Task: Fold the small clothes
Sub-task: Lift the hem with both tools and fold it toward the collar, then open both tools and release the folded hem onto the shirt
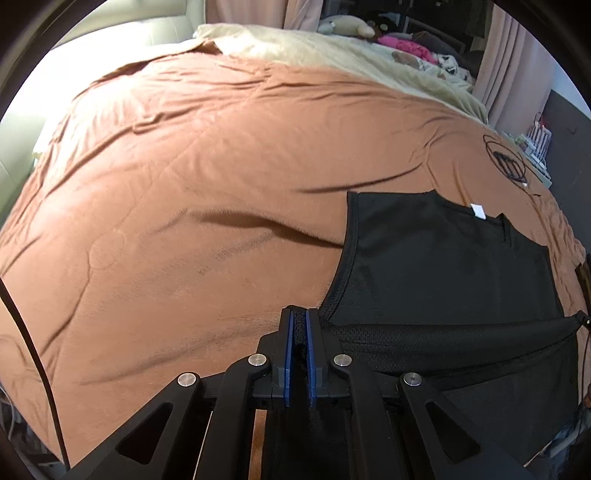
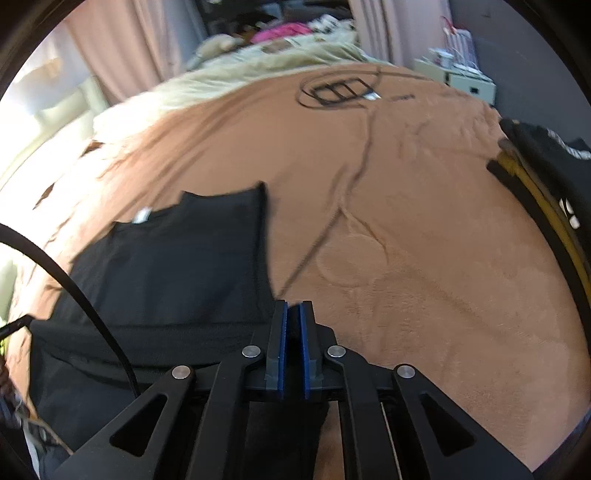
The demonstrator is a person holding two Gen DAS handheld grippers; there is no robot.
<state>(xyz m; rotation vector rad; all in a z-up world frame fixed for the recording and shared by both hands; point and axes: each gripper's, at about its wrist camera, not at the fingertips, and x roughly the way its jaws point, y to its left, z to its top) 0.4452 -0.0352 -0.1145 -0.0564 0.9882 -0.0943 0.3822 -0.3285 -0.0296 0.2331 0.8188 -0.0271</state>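
black vest (image 1: 443, 258): neckline away, long axis fore-aft on brown blanket (image 1: 184, 184) | left gripper (image 1: 300, 314), right gripper (image 2: 291, 306): jaws narrow, pinching hem

No text can be read anywhere; the small white tag (image 1: 478, 211) at the black garment's (image 1: 436, 258) neckline looks blank; white print on the dark folded clothes (image 2: 565, 177) is too cropped to make out.

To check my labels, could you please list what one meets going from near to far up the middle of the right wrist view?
Right gripper → brown fleece blanket → coiled black cable → beige duvet → pink cloth.
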